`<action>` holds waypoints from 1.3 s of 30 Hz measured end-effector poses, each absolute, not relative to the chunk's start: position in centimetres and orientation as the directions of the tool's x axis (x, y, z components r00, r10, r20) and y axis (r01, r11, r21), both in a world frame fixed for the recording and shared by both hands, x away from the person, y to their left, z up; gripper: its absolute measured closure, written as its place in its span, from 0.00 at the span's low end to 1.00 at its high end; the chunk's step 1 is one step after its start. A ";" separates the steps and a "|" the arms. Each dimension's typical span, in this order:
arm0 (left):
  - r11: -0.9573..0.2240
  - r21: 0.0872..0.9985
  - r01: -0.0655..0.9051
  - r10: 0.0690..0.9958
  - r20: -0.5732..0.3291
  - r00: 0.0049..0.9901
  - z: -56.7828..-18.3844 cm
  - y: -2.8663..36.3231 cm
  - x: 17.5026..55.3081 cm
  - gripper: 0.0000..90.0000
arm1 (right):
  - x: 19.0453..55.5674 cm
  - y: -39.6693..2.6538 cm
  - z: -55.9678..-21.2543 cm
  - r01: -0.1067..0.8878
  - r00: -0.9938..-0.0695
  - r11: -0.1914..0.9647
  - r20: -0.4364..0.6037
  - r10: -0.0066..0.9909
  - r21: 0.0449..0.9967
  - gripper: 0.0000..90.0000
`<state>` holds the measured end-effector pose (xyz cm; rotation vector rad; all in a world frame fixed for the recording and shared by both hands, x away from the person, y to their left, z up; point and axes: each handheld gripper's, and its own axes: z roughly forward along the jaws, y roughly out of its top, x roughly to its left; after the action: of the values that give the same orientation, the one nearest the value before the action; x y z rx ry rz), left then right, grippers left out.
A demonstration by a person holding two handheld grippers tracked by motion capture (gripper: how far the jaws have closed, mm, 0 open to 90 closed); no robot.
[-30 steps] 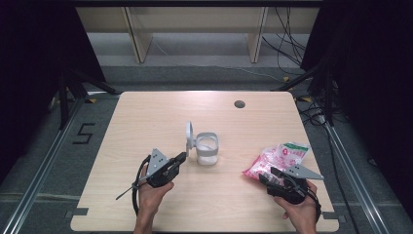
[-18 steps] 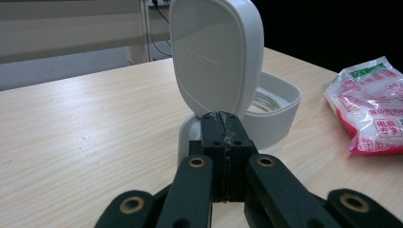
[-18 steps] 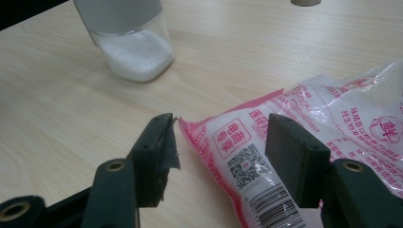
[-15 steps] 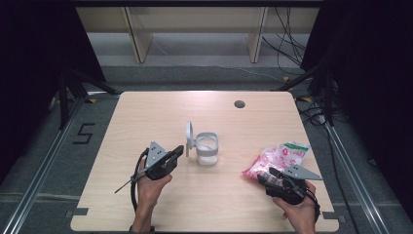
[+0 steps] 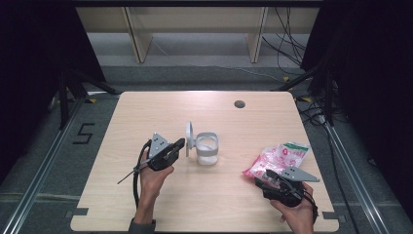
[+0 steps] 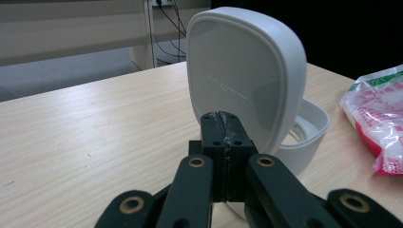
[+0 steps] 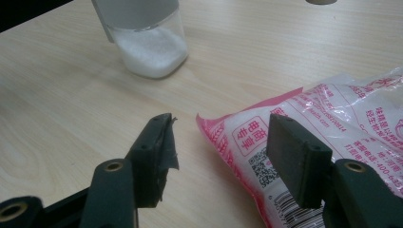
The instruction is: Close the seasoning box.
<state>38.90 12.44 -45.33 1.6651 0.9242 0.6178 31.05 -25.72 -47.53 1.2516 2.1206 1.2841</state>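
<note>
A white plastic container (image 5: 207, 149) stands mid-table with its hinged lid (image 5: 189, 138) swung upright on its left side; white granules fill its clear lower part (image 7: 152, 47). My left gripper (image 5: 181, 143) is shut with nothing between its jaws, and its tip (image 6: 223, 124) sits right at the lower part of the lid (image 6: 242, 80). A pink and white plastic bag (image 5: 280, 157) lies at the right. My right gripper (image 7: 222, 128) is open, its jaws standing either side of the bag's near corner (image 7: 247, 137).
A dark round grommet (image 5: 239, 104) is set into the far part of the wooden table (image 5: 146, 107). Cables trail from both grippers. Shelving legs and floor cables lie beyond the table's far edge.
My left gripper has moved forward and up the table toward the upright lid, its tip now at it. The right gripper has barely shifted at the bag.
</note>
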 end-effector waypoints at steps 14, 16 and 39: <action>-0.139 0.954 0.266 0.820 -0.040 0.572 -44.9 12.0 39.6 0.99 | 30.5 -25.4 -47.5 0.518 -0.549 0.190 0.154 0.821 0.834 0.47; -0.151 0.954 0.259 0.817 -0.027 0.576 -44.8 12.0 39.7 0.99 | 30.7 -25.4 -47.6 0.507 -0.554 0.203 0.137 0.821 0.837 0.46; -0.149 0.954 0.259 0.816 -0.029 0.577 -44.2 11.4 40.2 0.99 | 30.0 -25.1 -47.7 0.487 -0.582 0.227 0.120 0.805 0.844 0.46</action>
<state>40.16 11.44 -44.19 1.6962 0.9016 0.6252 30.03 -25.14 -47.74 1.1987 2.1644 1.2925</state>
